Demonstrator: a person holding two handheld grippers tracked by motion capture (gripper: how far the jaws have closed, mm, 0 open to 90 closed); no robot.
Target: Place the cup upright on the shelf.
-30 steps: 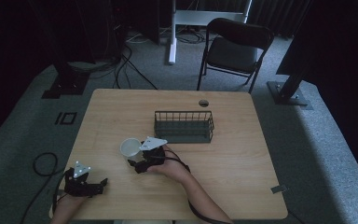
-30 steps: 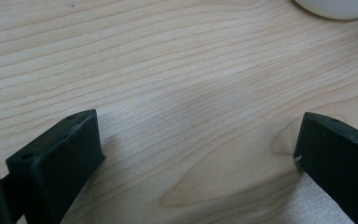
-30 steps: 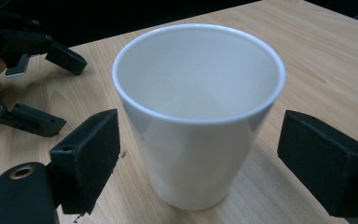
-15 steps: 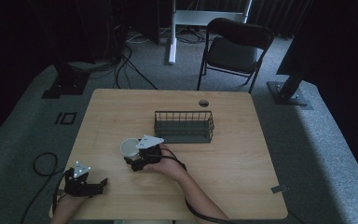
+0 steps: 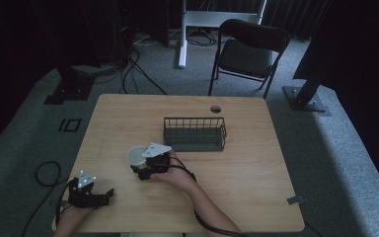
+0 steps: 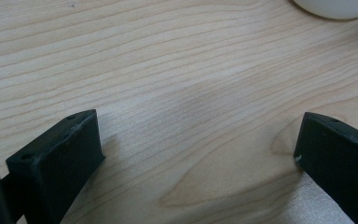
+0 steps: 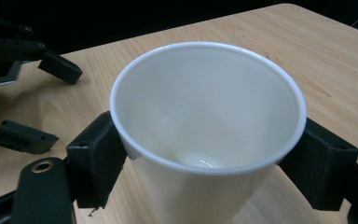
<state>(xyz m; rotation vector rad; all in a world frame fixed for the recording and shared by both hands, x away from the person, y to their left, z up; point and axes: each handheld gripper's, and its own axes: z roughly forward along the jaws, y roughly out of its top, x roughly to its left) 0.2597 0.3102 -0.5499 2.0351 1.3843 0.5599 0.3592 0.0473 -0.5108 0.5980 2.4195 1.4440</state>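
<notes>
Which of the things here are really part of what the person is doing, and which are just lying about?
In use:
- white cup, upright between the jaws of the right tool
- left tool, open, low over the table

Just there:
- wire basket, behind the cup; whether it comes into play, I can't tell
- folding chair
- floor cables

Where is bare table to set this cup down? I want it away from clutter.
Bare wood lies right of the dark wire basket, along the far edge of the light wooden table, and on its near right. The crowded part is near left: white paper cup, right tongs, left tongs.
</notes>
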